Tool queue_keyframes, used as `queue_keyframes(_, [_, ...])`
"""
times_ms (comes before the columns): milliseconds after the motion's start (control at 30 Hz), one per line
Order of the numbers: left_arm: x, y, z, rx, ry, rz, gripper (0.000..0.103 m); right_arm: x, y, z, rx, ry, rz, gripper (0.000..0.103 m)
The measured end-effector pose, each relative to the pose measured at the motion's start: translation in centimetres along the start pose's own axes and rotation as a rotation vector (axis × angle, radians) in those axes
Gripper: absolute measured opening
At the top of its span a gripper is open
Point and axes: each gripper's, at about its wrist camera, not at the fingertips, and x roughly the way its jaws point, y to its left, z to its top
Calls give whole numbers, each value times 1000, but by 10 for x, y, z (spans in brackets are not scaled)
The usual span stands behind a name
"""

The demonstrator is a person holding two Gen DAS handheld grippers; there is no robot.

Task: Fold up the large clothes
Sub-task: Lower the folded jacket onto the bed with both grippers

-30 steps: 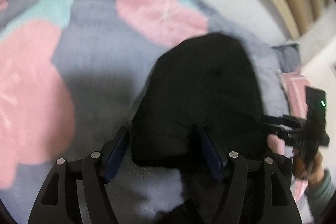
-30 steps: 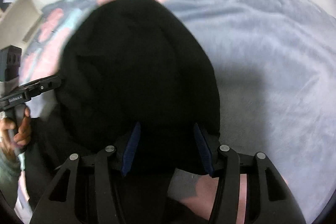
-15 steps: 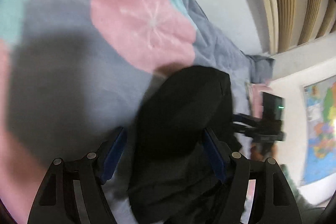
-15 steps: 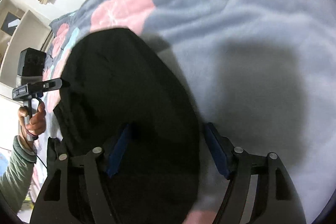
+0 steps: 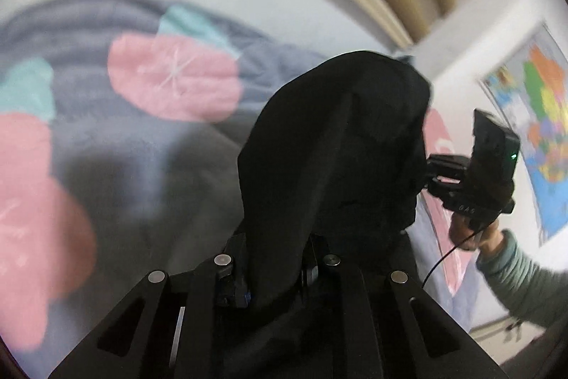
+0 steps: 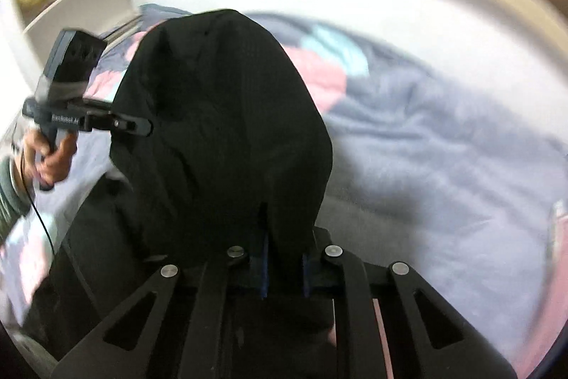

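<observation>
The black garment (image 5: 333, 158) is pinched at two spots and held up off the bed, so the step in hand looks like a lift-and-carry before a fold gets laid down. To do it well, both corners should be kept level and the edge between them pulled gently taut, so the cloth hangs flat instead of bunching. The fabric looks soft and floppy, so it's probably best lowered slowly, with the hanging end allowed to touch the blanket (image 5: 149, 166) first and the held edge then carried over it. If one side drops early, a crooked crease is likely.

The left tool (image 5: 273, 276) is clamped on a bunch of the black cloth, with the blue pads nearly buried in it. From there the garment rises up and away, filling the middle of the left wrist view and draping to the right, where the right tool (image 5: 431, 174) is seen gripping its far right edge.

The right tool (image 6: 284, 267) is likewise closed on fabric, with the cloth squeezed between the pads and billowing up ahead of it. In that view the left tool (image 6: 147, 126) is seen biting the garment's left edge.

The grey blanket with pink and teal patches lies below and beyond the cloth. How much of the garment is resting on the bed can't be told, since the lower part is hidden behind both tools.
</observation>
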Motion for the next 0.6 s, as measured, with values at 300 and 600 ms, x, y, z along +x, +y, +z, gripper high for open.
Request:
queue_keyframes(300, [-106, -124, -131, 188, -60, 191, 25, -114, 125, -88, -103, -65, -197, 16])
queue_keyframes(600, [-81, -95, -313, -107, 239, 291, 30, -81, 155, -234, 214, 255, -126, 29])
